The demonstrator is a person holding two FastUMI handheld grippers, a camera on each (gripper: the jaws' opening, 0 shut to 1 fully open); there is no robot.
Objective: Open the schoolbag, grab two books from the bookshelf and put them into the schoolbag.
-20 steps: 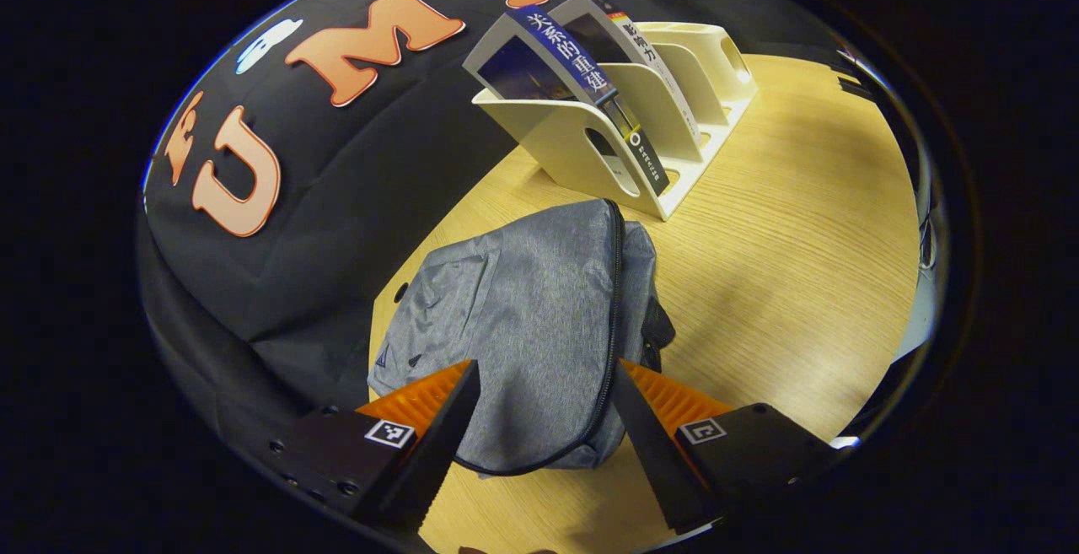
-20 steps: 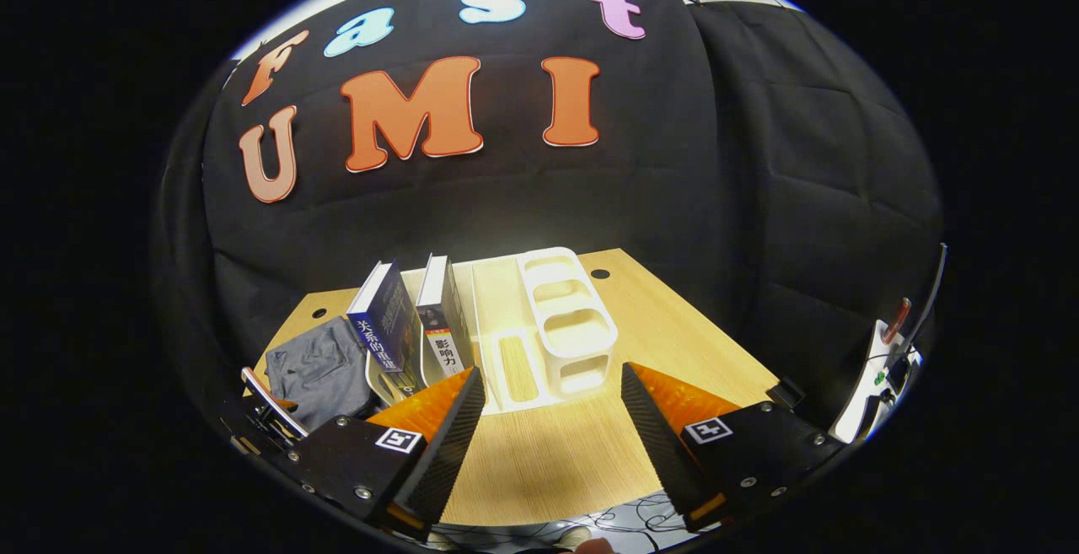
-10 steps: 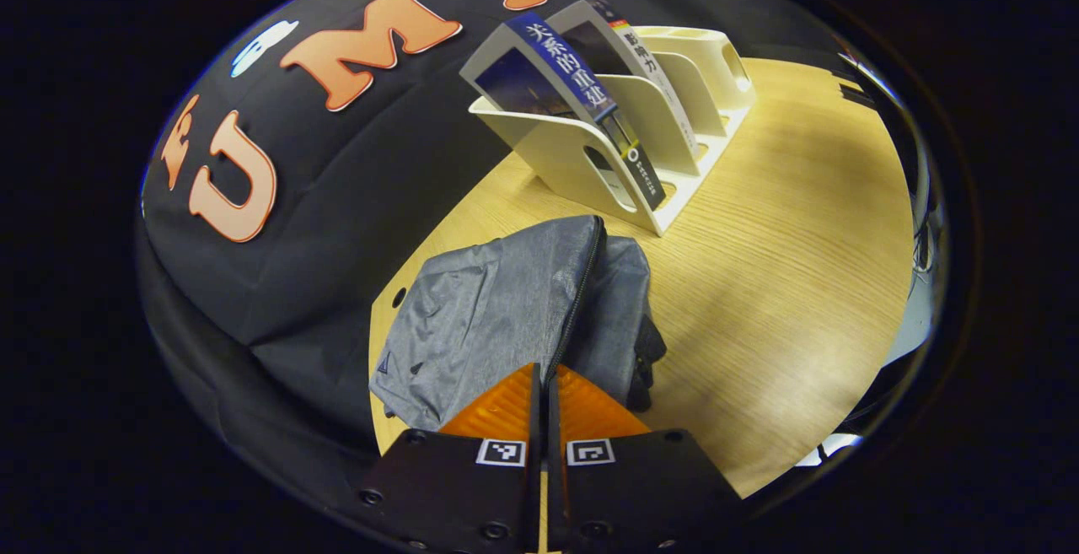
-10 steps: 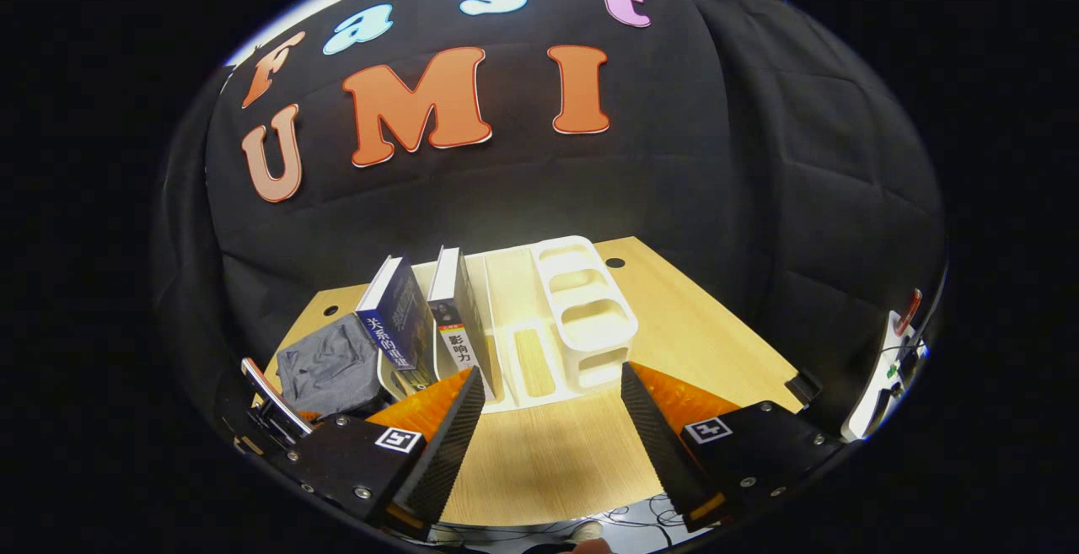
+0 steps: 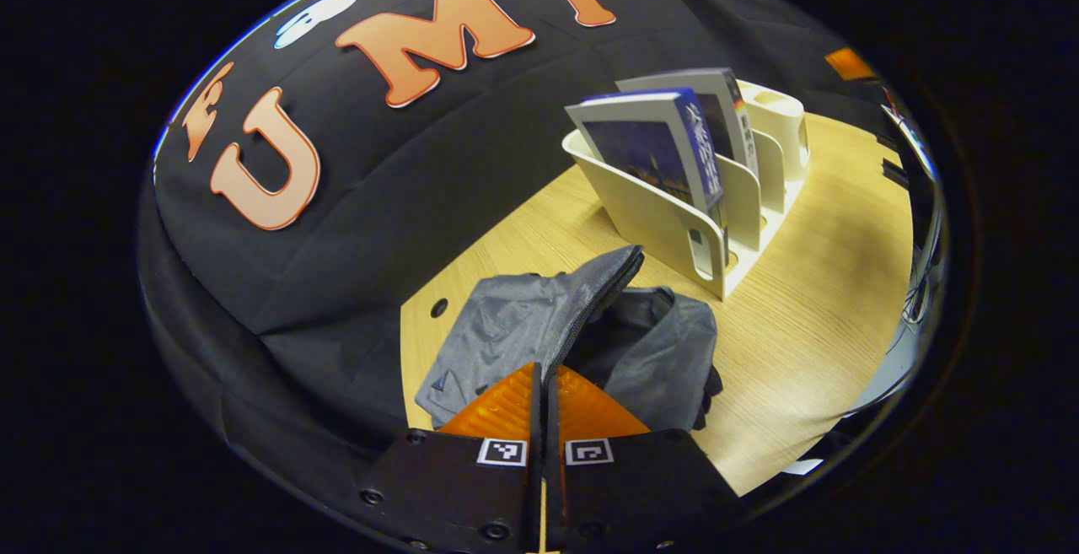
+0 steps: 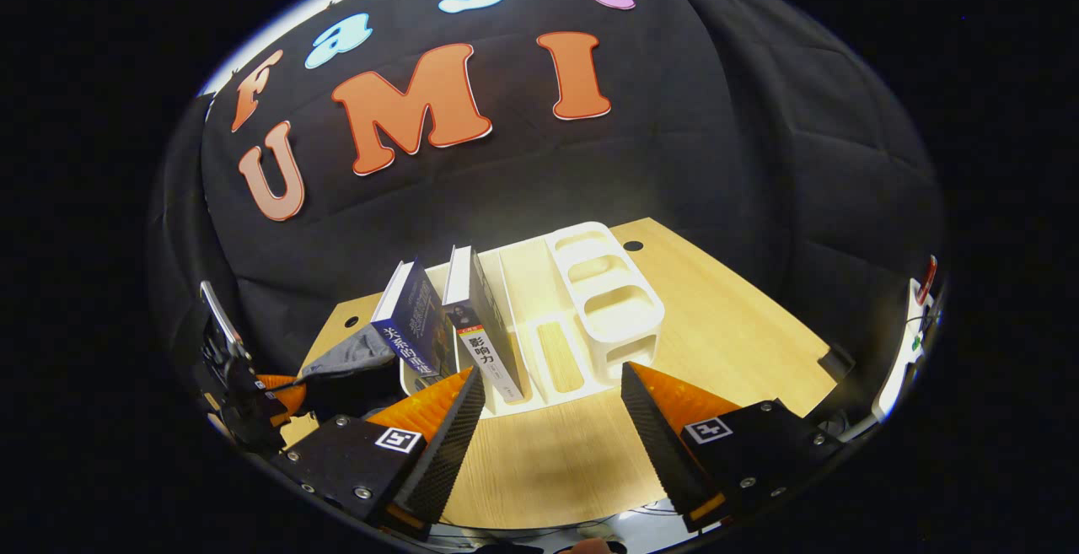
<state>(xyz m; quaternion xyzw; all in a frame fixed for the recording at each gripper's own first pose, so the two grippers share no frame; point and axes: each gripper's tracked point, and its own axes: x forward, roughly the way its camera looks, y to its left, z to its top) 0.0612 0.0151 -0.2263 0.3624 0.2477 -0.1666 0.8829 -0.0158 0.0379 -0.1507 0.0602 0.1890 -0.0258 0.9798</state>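
The grey schoolbag [image 5: 506, 330] lies on the wooden table [image 5: 809, 301] in the left gripper view. My left gripper [image 5: 544, 379] is shut on the zipper edge of its upper flap and holds that flap raised, so the dark inside [image 5: 628, 318] shows. Behind it stands the cream bookshelf [image 5: 666, 225] with a blue book [image 5: 649, 149] and a grey book [image 5: 721, 107] leaning in it. In the right gripper view my right gripper [image 6: 552, 419] stands open just short of the bookshelf [image 6: 582, 318], empty. The blue book [image 6: 413, 330] and second book [image 6: 485, 326] stand left of centre. The schoolbag [image 6: 346, 368] and left gripper [image 6: 249, 385] are at far left.
The bookshelf's right side has several empty compartments [image 6: 607, 284]. Small round holes [image 5: 437, 308] mark the table near the black cloth wall. Bare tabletop [image 6: 725, 326] stretches to the right of the shelf. Cables and a device [image 6: 915, 318] sit past the table's right edge.
My left gripper went from open to shut on the bag's zipper edge, then lifted the flap, opening the bag. My right gripper moved slightly closer to the bookshelf, still open.
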